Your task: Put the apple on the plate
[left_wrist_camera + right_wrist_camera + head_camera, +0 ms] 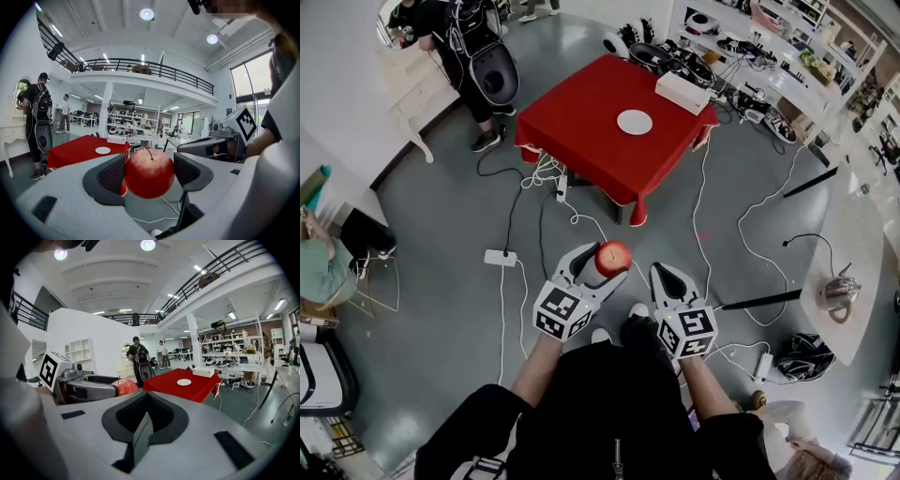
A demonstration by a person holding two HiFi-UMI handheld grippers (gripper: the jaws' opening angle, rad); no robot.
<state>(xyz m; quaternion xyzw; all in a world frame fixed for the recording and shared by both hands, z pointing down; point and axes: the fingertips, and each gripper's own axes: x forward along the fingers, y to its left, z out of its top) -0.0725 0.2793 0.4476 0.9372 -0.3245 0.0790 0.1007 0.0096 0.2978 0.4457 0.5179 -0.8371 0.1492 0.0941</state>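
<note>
Left gripper (605,261) has its two dark padded jaws clamped on either side of the round red apple (149,173), stem up, held out in the air in front of the person. Right gripper (146,414) rides just beside it, jaws pressed together with nothing in them. Out ahead, well apart across the grey floor, stands the red-clothed table (581,141), with the small white round plate (635,122) bare near its middle and a white rectangular box (682,92) at the far edge. This looks like the carry step. The next move calls for walking over, minding the white cables (581,217) underfoot, lowering the apple onto the plate, then opening.
</note>
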